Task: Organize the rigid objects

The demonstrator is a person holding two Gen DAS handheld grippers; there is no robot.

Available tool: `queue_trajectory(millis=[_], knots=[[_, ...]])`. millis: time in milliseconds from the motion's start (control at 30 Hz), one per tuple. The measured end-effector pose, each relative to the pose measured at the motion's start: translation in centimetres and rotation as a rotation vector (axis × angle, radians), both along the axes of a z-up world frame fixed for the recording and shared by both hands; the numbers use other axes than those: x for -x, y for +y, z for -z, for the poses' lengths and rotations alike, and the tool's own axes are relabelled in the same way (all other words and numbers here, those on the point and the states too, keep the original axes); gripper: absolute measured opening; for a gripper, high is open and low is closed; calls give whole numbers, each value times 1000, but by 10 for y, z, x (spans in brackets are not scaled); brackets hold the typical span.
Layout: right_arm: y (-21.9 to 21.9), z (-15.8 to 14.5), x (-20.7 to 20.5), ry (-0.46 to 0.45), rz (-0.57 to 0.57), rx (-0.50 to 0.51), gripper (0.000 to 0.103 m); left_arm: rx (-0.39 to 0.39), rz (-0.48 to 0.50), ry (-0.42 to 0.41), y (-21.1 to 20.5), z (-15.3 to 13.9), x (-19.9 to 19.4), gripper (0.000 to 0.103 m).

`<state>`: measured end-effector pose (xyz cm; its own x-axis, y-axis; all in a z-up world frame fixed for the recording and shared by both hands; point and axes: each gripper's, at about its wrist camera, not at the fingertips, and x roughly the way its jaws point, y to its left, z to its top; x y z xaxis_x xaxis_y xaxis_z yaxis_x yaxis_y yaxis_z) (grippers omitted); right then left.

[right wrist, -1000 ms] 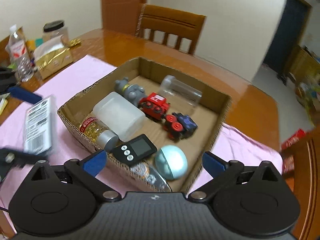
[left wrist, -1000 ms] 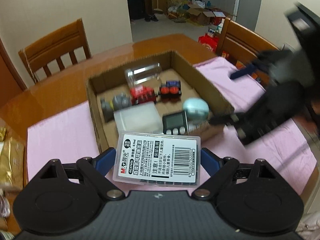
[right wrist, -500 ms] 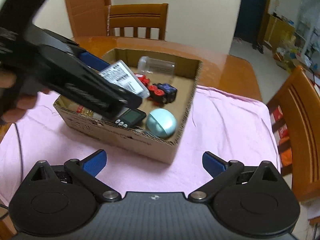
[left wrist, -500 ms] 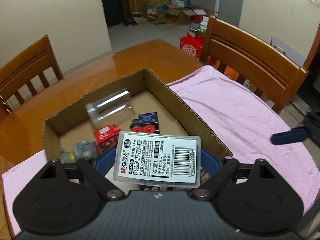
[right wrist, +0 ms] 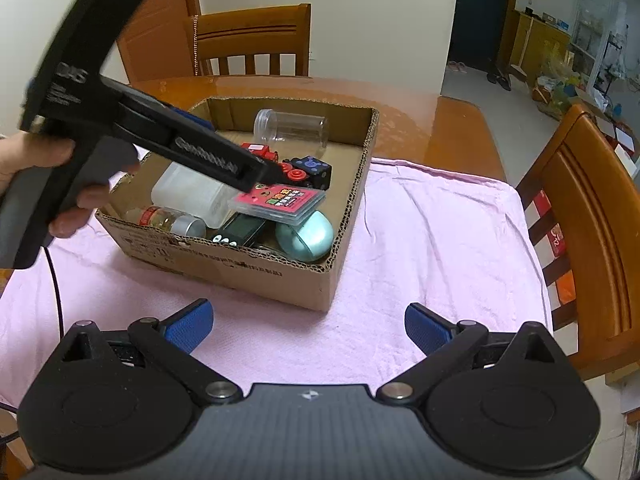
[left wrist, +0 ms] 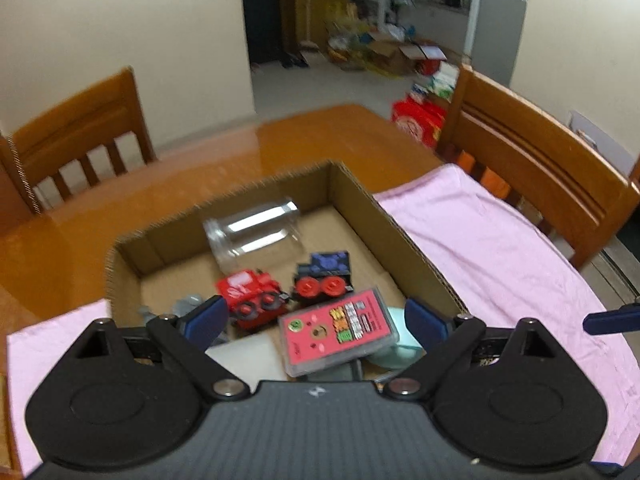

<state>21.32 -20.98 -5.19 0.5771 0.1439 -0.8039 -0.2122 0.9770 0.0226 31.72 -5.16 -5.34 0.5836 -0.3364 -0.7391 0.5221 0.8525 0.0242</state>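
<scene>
In the cardboard box [right wrist: 280,268], front right corner: clear refill case [right wrist: 277,202], lying tilted across the timer [right wrist: 239,232] and teal dome [right wrist: 306,236]; may slide off. Left gripper [left wrist: 316,316] jaws just opened wide, case free beneath; right gripper [right wrist: 306,326] jaws spread, empty. Surface: pink cloth [right wrist: 432,248] on glossy wood; chairs, cluttered room beyond.

The left wrist view sits close above the box [left wrist: 404,240], looking steeply down along its own fingers into it, with a chair [left wrist: 540,168] and a doorway beyond. The right wrist view stands farther back over the pink cloth [right wrist: 420,240], tilted down at the same box [right wrist: 280,276] from its near corner, and catches the left gripper [right wrist: 276,174] from the side. Both share the box, the cloth and the table [right wrist: 432,120].
</scene>
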Motion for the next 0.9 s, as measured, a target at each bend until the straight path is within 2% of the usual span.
queue_trajectory(millis=[200,300,500,633,733,900], knots=[[8,-8,-3,-8,-20,-1,103,39,-77,-114,27,-37,32,102],[12,-13,-5,-10,-22,5,103,50,-131,-132,42,-46,50,102],[19,-10,-9,28,1,25,103,83,-281,-25,67,-30,82,102],[23,-3,-12,92,58,54,103,37,-411,54,76,-12,102,102],[24,-5,-9,120,84,50,103,10,-464,110,79,-11,112,102],[29,-20,1,99,91,49,103,-46,-514,90,74,-31,124,102]])
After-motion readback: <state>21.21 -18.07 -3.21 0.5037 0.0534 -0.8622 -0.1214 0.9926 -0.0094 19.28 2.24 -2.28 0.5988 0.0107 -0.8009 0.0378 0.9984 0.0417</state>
